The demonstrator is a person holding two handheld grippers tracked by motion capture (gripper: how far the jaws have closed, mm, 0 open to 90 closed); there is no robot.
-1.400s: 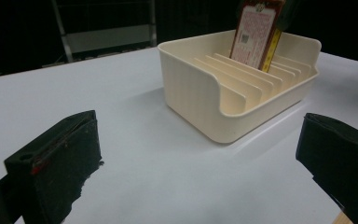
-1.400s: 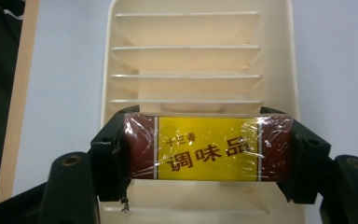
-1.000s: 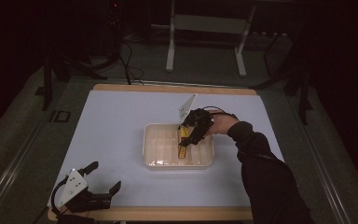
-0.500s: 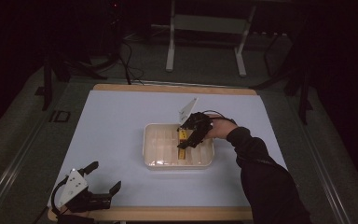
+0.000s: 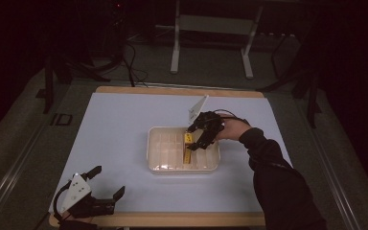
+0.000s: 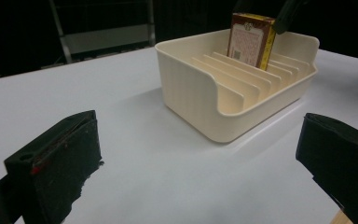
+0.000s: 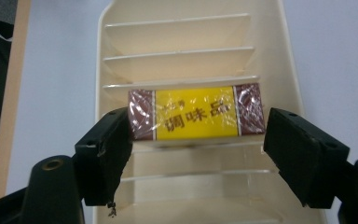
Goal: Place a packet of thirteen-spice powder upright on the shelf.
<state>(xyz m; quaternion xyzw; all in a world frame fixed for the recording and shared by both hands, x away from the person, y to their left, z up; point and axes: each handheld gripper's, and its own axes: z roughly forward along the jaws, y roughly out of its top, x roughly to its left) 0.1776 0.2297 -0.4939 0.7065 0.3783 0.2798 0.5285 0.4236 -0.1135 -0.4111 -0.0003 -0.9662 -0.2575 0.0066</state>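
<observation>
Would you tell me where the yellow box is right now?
The yellow box stands on edge in the cream tray's slots, right of its middle, between the right gripper's open fingers.

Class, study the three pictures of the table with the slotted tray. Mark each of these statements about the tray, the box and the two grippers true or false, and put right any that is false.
1. The box stands on edge between dividers of the cream tray. True.
2. The left gripper is holding the box. False: it lies near the table's front left corner, jaws apart, with nothing between them.
3. The right gripper is over the tray, one jaw at each end of the box. True.
4. The box is plain white. False: it is yellow with dark red ends and printed characters.
5. The tray holds several boxes. False: just one.
</observation>
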